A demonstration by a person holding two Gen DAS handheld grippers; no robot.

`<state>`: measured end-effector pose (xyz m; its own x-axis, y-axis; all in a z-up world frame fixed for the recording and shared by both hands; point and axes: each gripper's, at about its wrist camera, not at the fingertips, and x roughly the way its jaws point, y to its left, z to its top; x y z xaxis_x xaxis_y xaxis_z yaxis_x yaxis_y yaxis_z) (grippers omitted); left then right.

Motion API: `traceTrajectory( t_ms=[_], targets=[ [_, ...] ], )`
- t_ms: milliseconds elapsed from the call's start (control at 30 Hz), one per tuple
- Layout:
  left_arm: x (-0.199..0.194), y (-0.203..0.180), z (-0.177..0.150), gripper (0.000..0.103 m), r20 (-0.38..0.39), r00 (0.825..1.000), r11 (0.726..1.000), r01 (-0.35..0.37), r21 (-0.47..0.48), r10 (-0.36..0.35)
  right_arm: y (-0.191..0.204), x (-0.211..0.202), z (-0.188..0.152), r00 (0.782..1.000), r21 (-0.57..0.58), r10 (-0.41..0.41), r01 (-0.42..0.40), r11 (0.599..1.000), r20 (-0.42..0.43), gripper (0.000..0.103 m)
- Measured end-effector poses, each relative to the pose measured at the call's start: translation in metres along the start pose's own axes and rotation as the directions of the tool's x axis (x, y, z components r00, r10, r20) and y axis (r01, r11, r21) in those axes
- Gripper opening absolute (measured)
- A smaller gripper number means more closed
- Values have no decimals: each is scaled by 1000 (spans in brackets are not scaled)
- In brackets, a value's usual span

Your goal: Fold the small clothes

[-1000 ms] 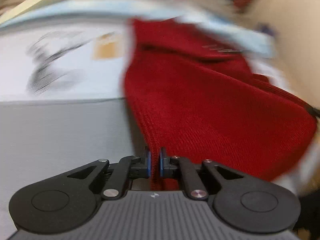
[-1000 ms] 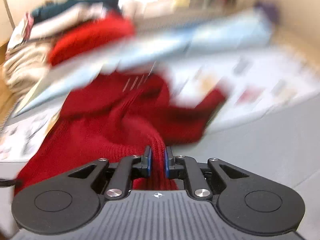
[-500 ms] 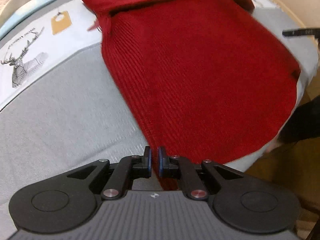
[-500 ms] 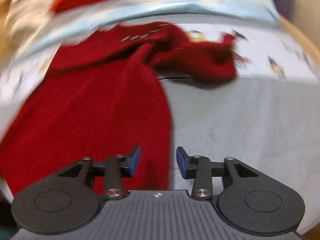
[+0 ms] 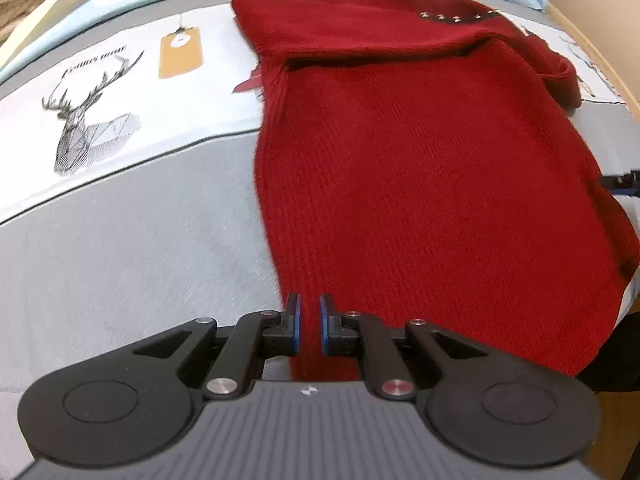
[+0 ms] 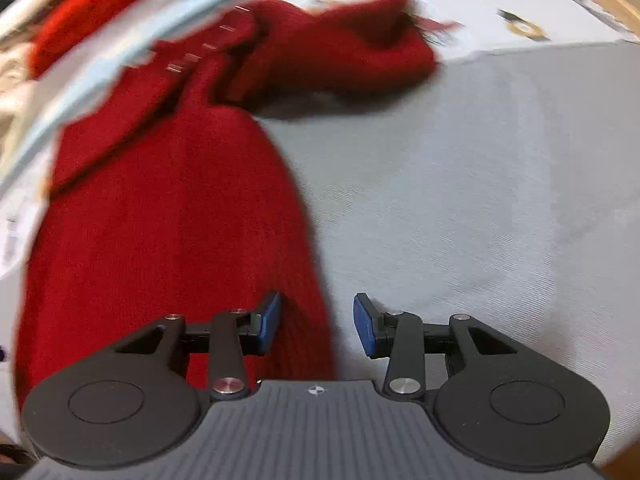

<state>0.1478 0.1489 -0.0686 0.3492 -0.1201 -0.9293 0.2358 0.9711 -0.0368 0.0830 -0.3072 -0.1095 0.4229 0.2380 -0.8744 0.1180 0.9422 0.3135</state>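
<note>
The red knitted sweater [image 5: 420, 168] lies spread flat on the grey and white printed cloth [image 5: 120, 240] that covers the table, hem at the near edge, collar with a row of small metal studs [image 5: 456, 16] at the far end. One sleeve [image 6: 344, 56] lies bunched out to the right of the shoulder; the left sleeve appears tucked under the body and cannot be made out. The left gripper [image 5: 310, 322] sits at the near left hem with its jaws a narrow gap apart, red knit between the pads; half a second ago they were pinched shut on that hem, so the hold is loosening, though whether the pads are fully off the fabric cannot be told. The right gripper [image 6: 316, 320] stands with jaws wide apart over the sweater's near right edge, gripping nothing; a second ago it was clamped on the knit in mid-air. Assessment: the garment has just been laid down and let go, so laying out is complete and no fold is yet made. The right sleeve looks the likely first fold. A printed deer [image 5: 88, 120] and a tan tag motif [image 5: 180, 56] lie to the far left.
</note>
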Motion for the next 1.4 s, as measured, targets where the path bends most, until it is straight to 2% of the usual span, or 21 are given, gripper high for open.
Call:
traceTrajectory(
  t_ms=[67,133,167,200,233,300,367,400,567,700,733,767,800,833,900,1033,1133,1200,1233,1300,1400],
  targets=[
    [1,-6,7,10,8,1000,1000,4,9,-4,25,-4,1,988,-56,153,-152,987,5,47],
    [1,-8,12,10,17,1000,1000,12,10,-12,52,-19,-3,954,-181,299,-287,940,37,49],
    [0,-8,12,10,23,1000,1000,18,7,-18,57,-26,-2,932,-199,357,-339,919,61,44],
    [0,-6,13,10,26,999,1000,19,3,-19,57,-29,1,923,-181,376,-357,916,79,44],
    [0,-5,13,10,26,1000,1000,14,0,-14,51,-27,4,939,-138,328,-314,939,102,44],
    [-1,0,12,10,25,1000,1000,3,-11,-3,34,-21,10,976,-40,178,-174,984,126,46],
    [-1,4,10,10,19,1000,1000,-1,-20,1,21,-12,11,992,24,86,-88,996,93,46],
    [1,7,9,10,17,1000,1000,-4,-16,4,16,-9,10,995,59,74,-78,995,69,46],
    [-1,12,8,10,19,1000,1000,-10,-15,11,27,5,8,978,95,209,-208,973,0,46],
    [-3,13,8,10,25,1000,1000,-12,-14,13,39,27,7,977,115,201,-192,975,-71,46],
    [-3,12,8,10,24,1000,1000,-16,-12,16,41,31,8,979,117,194,-186,976,-63,45],
    [-3,12,9,10,24,1000,1000,-18,-10,18,42,30,10,981,126,189,-182,975,-45,38],
    [-3,11,9,10,25,1000,1000,-19,-9,19,40,28,11,981,145,194,-189,971,-22,18],
    [-3,11,10,10,25,1000,1000,-18,-10,18,36,25,12,977,171,212,-208,963,-2,8],
    [-3,10,10,10,25,999,1000,-20,-13,20,29,20,16,967,190,251,-254,948,39,7],
    [0,8,11,10,17,1000,1000,-17,2,17,1,-18,19,944,170,297,-320,932,146,5],
    [4,4,12,10,6,1000,1000,-17,16,17,-42,-36,20,954,199,249,-280,939,166,5],
    [8,1,12,10,-5,1000,1000,-14,26,14,-63,-42,18,979,152,162,-180,972,122,4],
    [11,-1,12,12,-14,1000,999,-16,31,17,-70,-42,15,984,137,147,-160,978,97,4],
    [17,-4,12,26,-32,999,999,-22,38,24,-70,-36,11,991,75,119,-124,989,67,4],
    [29,-3,14,27,-66,998,1000,-11,12,12,-55,-25,7,994,-3,89,-89,996,56,7]
  ],
)
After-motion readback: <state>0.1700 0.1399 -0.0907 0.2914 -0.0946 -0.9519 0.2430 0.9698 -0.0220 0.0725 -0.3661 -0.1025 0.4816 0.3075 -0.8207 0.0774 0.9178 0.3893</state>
